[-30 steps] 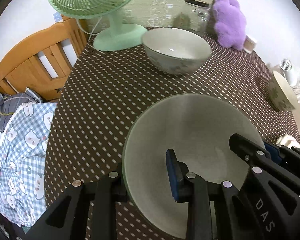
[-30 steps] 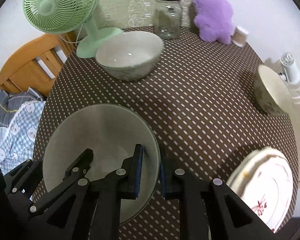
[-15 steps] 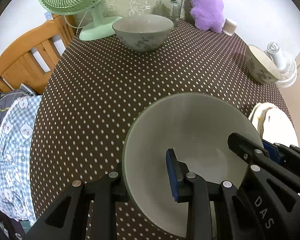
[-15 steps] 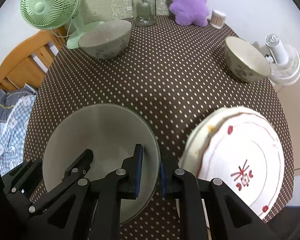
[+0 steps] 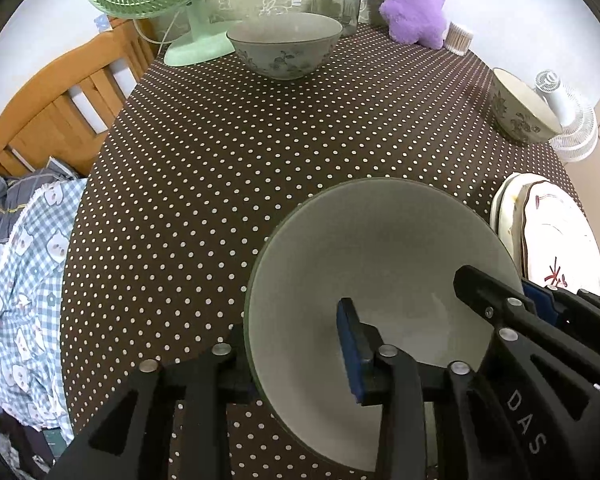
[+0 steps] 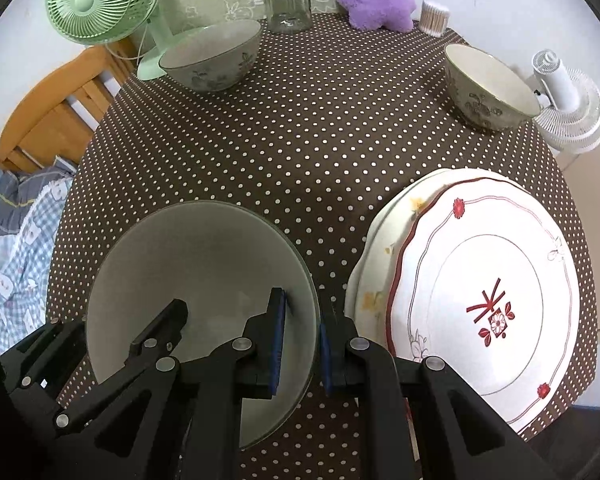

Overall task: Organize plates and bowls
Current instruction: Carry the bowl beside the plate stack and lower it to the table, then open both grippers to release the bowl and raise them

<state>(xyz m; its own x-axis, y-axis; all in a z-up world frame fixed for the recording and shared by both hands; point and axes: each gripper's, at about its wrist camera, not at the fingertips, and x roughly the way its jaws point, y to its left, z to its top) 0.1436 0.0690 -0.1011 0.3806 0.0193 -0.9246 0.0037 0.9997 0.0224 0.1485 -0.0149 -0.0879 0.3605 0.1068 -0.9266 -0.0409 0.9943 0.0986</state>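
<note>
Large plain grey-green ceramic bowl at the near edge of a round table under a brown white-dotted cloth, mouth up, just left of a stack of white scalloped plates with red trim. Narrow strip of cloth showing between bowl and stack, so close but apparently not touching. Resting on the cloth or hovering just above it: cannot tell from these views.

Right gripper clamped on the bowl's right rim, one blue pad inside the wall and one outside. Left gripper straddling the left rim, jaws opening, wall between them; pads pressing on the wall or clear of it, cannot tell.

Judged as the setting-down of this bowl beside the plates, with two bowls left to gather. Wide floral-patterned grey bowl well apart at the far left, in front of a mint-green desk fan, so more on the left gripper's side. Smaller floral bowl with a cream inside well apart at the far right edge, beyond the plates, nearer the right gripper. No long axis on any of the bowls, all being round; any point on a rim equally good for a pinch, approached from above and straight ahead.
</note>
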